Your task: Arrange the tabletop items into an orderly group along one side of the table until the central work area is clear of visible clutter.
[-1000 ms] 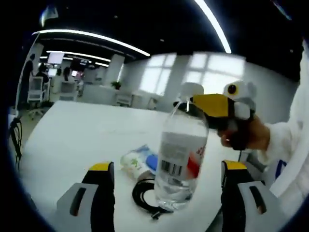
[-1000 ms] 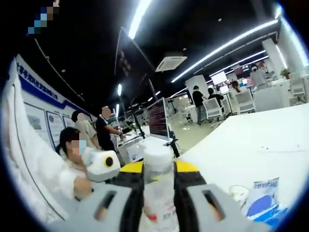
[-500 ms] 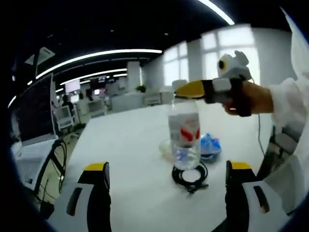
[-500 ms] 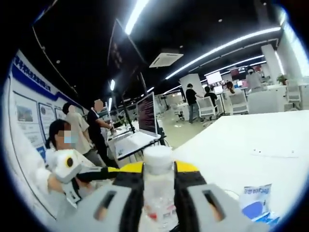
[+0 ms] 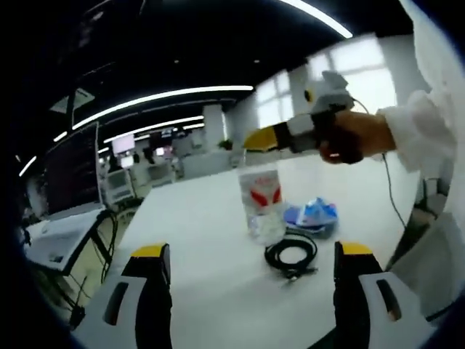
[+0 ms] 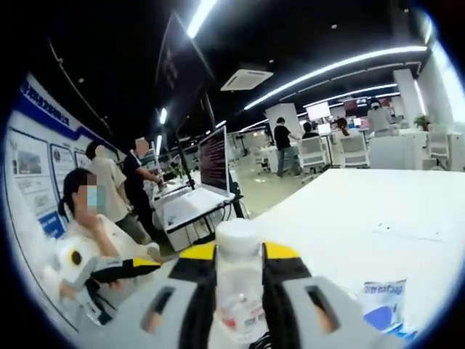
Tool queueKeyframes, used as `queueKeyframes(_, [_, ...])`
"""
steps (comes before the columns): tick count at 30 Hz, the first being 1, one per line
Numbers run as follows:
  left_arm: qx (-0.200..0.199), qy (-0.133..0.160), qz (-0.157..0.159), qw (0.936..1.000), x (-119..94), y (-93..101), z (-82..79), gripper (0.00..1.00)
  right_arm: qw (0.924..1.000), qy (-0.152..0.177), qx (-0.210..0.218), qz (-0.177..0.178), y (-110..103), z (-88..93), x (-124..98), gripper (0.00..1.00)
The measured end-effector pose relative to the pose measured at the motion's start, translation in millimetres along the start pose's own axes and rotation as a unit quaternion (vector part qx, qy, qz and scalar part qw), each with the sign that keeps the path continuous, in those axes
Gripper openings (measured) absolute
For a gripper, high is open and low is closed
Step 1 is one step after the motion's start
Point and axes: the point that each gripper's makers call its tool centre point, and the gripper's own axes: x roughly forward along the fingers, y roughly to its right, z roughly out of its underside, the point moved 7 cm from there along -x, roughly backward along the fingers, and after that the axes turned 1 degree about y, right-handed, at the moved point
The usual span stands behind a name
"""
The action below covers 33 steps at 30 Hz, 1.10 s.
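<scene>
A clear water bottle (image 5: pixel 262 203) with a red label stands upright on the white table (image 5: pixel 196 240); my right gripper (image 5: pixel 263 139) comes in from the right, held by a hand, and is shut on its neck. In the right gripper view the bottle's white cap (image 6: pixel 238 236) sits between that gripper's yellow-tipped jaws, right gripper (image 6: pixel 238 256) shut on it. Beside the bottle lie a blue and white packet (image 5: pixel 314 214) (image 6: pixel 383 299) and a coiled black cable (image 5: pixel 292 254). My left gripper (image 5: pixel 247 256) is open, its jaws wide apart, short of the cable.
The white table stretches far ahead with much bare surface (image 6: pixel 363 211). At its left edge a laptop (image 5: pixel 62 229) and hanging cables (image 5: pixel 98 240) sit on a side stand. People (image 6: pixel 109 185) stand by desks and a monitor (image 6: pixel 214 161) beyond the table.
The left gripper view has drawn back and swung a little, so the bottle looks smaller and farther. The right gripper stays shut on the bottle, which now stands further from the cable.
</scene>
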Motion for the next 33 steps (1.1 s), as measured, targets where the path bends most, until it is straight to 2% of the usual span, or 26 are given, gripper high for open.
queueKeyframes(4, [0.007, 0.01, -0.001, 0.9999, -2, 1.0, -1.7, 0.79, 0.9999, -0.009, -0.009, 0.008, 1, -1.1, 7, 0.2])
queueKeyframes(10, [-0.011, 0.003, -0.035, 0.9993, -5, -11.8, 2.0, 0.8, 0.9996, -0.016, -0.013, 0.022, 9, 1.7, 22, 0.2])
queueKeyframes(16, [-0.003, -0.01, -0.041, 0.9991, -4, -13.9, 5.9, 0.77, 0.9996, -0.013, -0.001, 0.026, 21, 3.9, 39, 0.2])
queueKeyframes(19, [-0.001, -0.027, -0.046, 0.9986, -2, -16.6, 10.7, 0.77, 0.9996, -0.013, 0.0, 0.027, 27, 4.7, 47, 0.2])
queueKeyframes(25, [-0.003, -0.046, -0.05, 0.9977, 0, -19.0, 17.3, 0.75, 0.9987, -0.023, -0.012, 0.045, 54, 10.9, 67, 0.2])
queueKeyframes(27, [-0.002, -0.059, -0.046, 0.9972, 0, -17.4, 20.1, 0.75, 0.9983, -0.027, -0.012, 0.05, 65, 12.4, 71, 0.2])
queueKeyframes(33, [-0.004, -0.071, -0.045, 0.9964, 0, -17.1, 23.6, 0.74, 0.9979, -0.032, -0.006, 0.057, 91, 14.4, 80, 0.2])
